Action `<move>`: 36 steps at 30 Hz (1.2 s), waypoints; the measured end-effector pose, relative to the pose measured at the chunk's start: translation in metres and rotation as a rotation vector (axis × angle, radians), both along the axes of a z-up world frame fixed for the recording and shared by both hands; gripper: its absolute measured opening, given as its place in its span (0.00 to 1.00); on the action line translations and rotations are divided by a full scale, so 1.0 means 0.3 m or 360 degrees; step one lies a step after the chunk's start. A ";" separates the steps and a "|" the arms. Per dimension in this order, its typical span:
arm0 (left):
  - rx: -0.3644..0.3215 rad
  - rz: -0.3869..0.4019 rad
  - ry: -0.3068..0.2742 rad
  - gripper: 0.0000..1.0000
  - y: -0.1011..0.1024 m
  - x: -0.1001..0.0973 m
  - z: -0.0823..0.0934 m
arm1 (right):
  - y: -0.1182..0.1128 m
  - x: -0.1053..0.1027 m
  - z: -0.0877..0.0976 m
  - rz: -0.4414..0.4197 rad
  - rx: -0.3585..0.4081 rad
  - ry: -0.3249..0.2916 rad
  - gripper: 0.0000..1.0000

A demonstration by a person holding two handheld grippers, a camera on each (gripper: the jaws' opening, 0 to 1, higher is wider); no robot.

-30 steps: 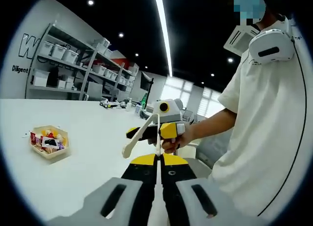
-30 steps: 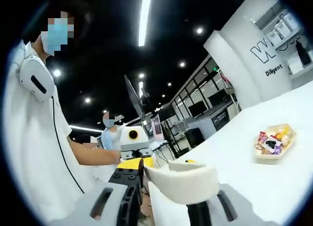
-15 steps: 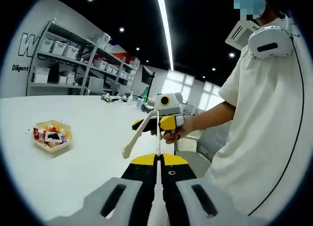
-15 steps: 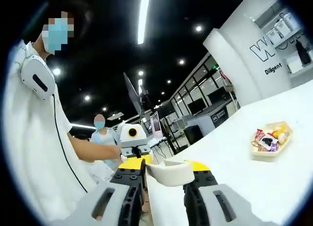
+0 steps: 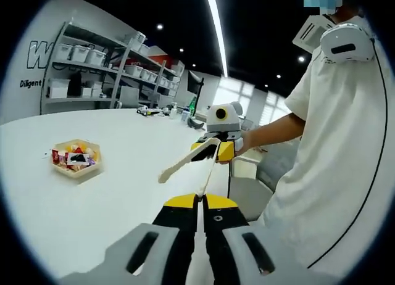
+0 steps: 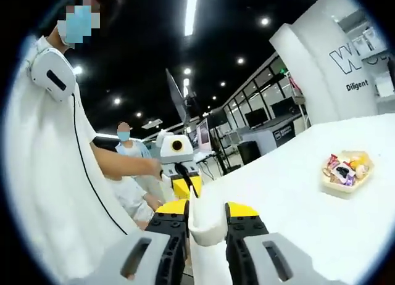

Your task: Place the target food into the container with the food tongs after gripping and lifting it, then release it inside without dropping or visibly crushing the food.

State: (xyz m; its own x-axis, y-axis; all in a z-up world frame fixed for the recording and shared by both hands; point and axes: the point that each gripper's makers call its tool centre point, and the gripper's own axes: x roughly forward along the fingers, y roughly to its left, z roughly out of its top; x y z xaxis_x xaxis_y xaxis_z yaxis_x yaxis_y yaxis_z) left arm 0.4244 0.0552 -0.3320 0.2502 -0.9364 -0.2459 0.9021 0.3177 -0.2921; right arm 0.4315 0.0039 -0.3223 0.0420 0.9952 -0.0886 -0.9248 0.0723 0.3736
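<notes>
The white worktop point(image 5: 92, 198) runs wide across the room, with grey shelving point(image 5: 92, 69) stacked with bins against the far wall. A person in a white shirt point(image 5: 333, 174) stands at the worktop's edge with a tool in each hand, and a second person point(image 6: 126, 150) stands further back.

The left tongs point(image 5: 200, 202) have their jaws drawn together, and a thin cream arm of the food tongs point(image 5: 185, 163) runs right down to the tips — whether they actually pinch it, I cannot tell. In the right gripper view the right tongs point(image 6: 207, 208) are clamped on the bent end of those cream food tongs, squeezing it between both jaws. In the left gripper view the food tongs' two arms spread out from the right tongs point(image 5: 216, 150), held up in the air above the worktop's near edge.

The small hexagonal tray point(image 5: 76, 158) sits flat on the worktop, well apart from both tools — the wrapped snacks point(image 6: 343, 170) lie heaped inside it, untouched.
</notes>
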 end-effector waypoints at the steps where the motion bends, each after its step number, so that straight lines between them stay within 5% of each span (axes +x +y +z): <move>1: 0.0022 0.0015 0.0008 0.02 0.006 0.003 -0.014 | 0.002 0.006 -0.021 -0.0004 -0.0043 -0.0030 0.16; 17: 0.0263 0.0204 0.0147 0.02 0.042 0.052 -0.260 | 0.022 0.079 -0.294 -0.0012 -0.0376 -0.0023 0.18; 27: 0.0358 0.0292 0.0231 0.02 0.058 0.068 -0.376 | 0.021 0.097 -0.479 0.0004 -0.0602 -0.0152 0.18; 36: 0.0389 0.0318 0.0268 0.02 0.050 0.068 -0.436 | 0.002 0.120 -0.557 -0.0031 -0.0757 -0.0260 0.20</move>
State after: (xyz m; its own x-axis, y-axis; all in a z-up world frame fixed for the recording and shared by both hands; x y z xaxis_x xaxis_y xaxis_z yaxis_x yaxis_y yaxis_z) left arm 0.4449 0.0701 -0.4628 0.3592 -0.7816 -0.5100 0.7607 0.5617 -0.3252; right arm 0.4676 0.0044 -0.4894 0.1115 0.8452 -0.5227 -0.9652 0.2173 0.1454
